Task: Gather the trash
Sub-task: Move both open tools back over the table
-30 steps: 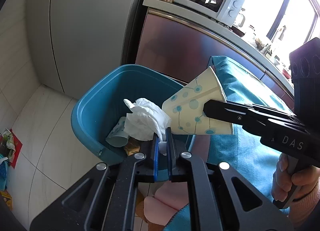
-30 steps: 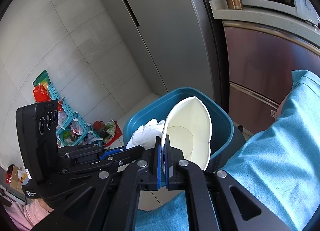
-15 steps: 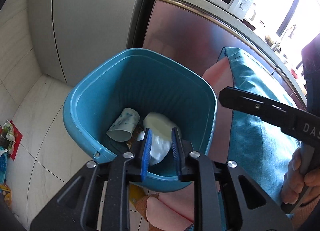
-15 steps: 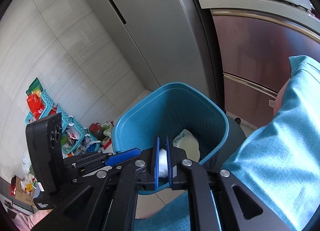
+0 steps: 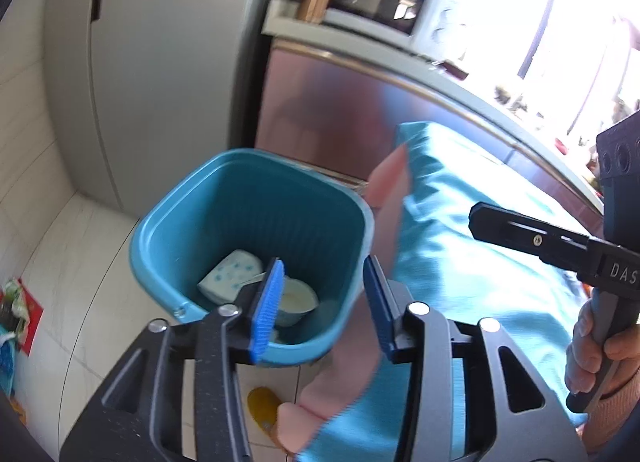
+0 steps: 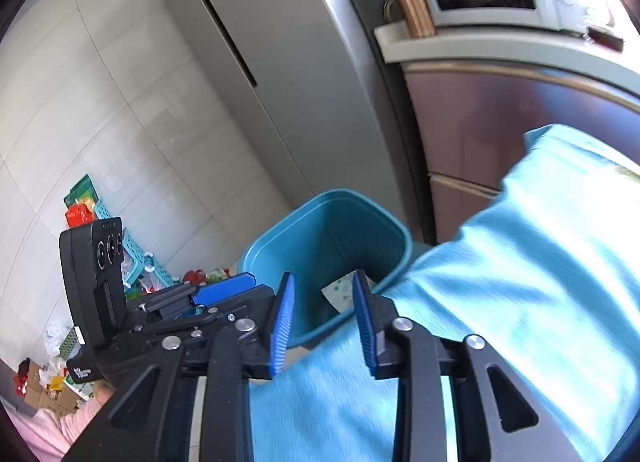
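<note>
The left gripper [image 5: 324, 298] and right gripper [image 6: 323, 318] are held over the bin [image 5: 224, 182], their jaws opening with nothing between them. Dotted cups [image 5: 230, 274] are seen lying in the bin, which stands on the floor beside the cloth-covered worktop [image 5: 480, 262].

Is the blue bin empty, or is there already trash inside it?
Not empty. The bin holds a dotted paper cup lying on its side and a white cup at the bottom.
</note>
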`<state>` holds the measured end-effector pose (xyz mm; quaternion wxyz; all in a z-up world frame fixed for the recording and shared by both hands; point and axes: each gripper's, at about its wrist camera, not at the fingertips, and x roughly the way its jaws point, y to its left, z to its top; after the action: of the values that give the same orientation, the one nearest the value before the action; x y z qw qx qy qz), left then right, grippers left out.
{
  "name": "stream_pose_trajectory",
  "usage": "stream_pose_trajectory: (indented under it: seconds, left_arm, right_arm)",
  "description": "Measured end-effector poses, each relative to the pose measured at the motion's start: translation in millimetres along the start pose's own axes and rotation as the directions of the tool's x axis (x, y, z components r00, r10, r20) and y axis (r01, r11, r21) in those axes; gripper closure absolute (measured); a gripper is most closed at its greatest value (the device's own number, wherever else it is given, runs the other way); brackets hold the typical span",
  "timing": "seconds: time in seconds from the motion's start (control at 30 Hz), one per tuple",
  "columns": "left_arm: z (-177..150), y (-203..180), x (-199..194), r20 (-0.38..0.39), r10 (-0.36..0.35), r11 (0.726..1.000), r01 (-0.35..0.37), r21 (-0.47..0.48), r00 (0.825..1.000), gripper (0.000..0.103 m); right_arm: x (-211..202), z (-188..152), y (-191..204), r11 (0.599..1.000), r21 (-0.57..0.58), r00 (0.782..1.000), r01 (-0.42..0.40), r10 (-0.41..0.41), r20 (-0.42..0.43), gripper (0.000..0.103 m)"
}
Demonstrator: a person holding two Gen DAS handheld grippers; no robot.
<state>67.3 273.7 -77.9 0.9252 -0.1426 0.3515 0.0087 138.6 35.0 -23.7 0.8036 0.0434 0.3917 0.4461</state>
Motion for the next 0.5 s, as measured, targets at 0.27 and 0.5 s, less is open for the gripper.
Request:
stream_pose_trajectory:
  seconds: [0.27, 0.5]
  left_arm:
    - [-1, -69, -12, 0.014, -0.134, 0.982, 0.131, 0.132, 0.991, 0.055]
    - [-9, -136, -2, -0.048, -0.241, 0.942, 0.245, 0.231, 0.969, 0.055]
  right_arm:
    - [-79, -30, -19, 0.996, 0.028, 0.989, 0.088, -0.090, 0.113, 0.062]
    - [-145, -75, -49, 0.970, 0.136, 0.959, 0.200, -0.223, 0.175, 0.058]
